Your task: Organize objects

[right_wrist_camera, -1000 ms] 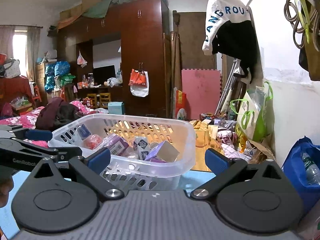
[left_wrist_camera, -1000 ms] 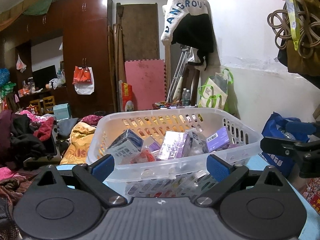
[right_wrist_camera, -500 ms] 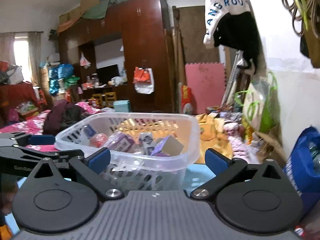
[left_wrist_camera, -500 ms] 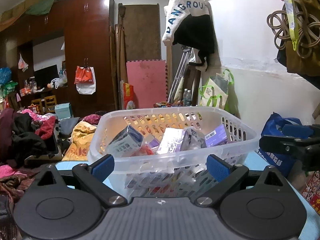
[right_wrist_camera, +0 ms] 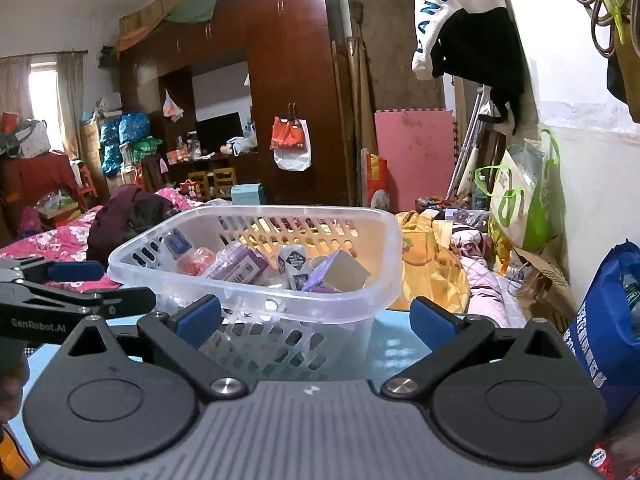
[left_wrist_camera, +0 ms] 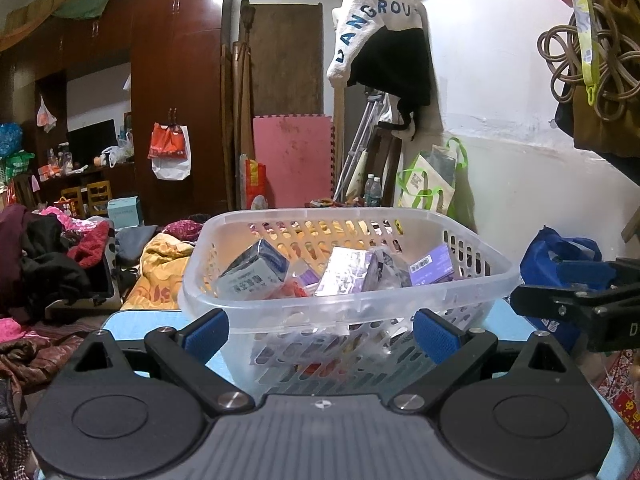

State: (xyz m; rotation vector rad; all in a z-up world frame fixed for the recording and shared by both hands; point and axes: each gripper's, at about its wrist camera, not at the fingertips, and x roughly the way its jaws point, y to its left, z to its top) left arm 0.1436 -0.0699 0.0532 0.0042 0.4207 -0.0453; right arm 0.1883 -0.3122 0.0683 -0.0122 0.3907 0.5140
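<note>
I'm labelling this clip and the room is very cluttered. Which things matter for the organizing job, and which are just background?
Job:
- clear basket
- boxes and packets in it, such as the grey-blue carton and purple box
- left gripper and right gripper, both open and empty

Background:
- wardrobe
- pink foam mat
- hanging jacket
- blue bag

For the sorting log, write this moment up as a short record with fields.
container: clear perforated plastic basket
support: light blue tabletop
contents: small boxes and packets, among them a grey-and-blue carton and a purple barcoded box
left tongs: open, empty, in front of the basket's near wall
right tongs: open, empty, by the basket's near corner
beside table: blue fabric bag
</note>
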